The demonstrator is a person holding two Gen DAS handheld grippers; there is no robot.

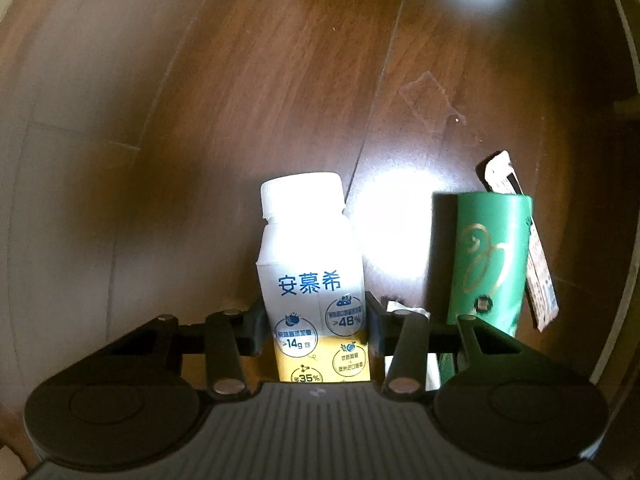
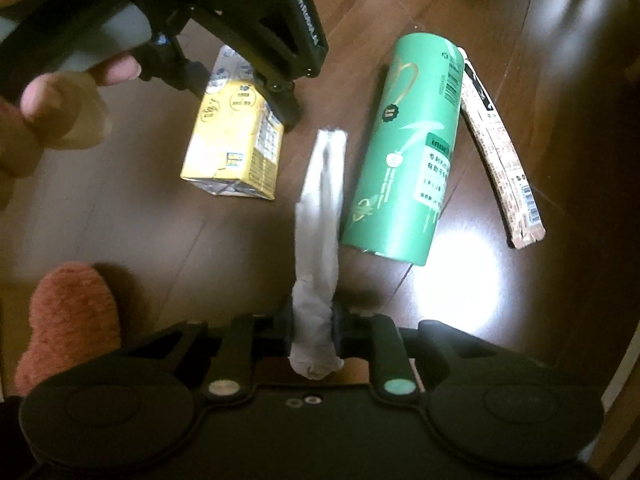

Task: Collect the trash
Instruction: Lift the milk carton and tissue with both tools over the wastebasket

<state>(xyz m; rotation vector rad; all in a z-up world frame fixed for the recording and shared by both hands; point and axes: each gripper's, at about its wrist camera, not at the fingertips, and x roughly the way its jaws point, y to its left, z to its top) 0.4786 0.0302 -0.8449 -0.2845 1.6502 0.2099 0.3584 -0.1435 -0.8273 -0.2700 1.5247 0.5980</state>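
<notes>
Lying on a dark wooden floor [image 2: 120,208], four pieces of trash sit close together around a green cardboard tube [image 2: 404,148], which rests on its side. Just left of the tube is a crumpled white tissue [image 2: 320,216], twisted into a long strip. The right gripper [image 2: 312,328] is clamped on the near end of that tissue, its jaws drawn close against the paper. Further left of the tube lies a yellow-and-white yogurt drink carton [image 2: 236,136] with a white screw cap. The left gripper [image 1: 316,326], held in a person's hand [image 2: 48,112], points down with its jaws pressed against both sides of the carton. Touching the tube's right side lies a slim brown snack wrapper [image 2: 500,152] with a barcode. A fuzzy pink slipper toe [image 2: 72,320] shows well left of the tissue.
</notes>
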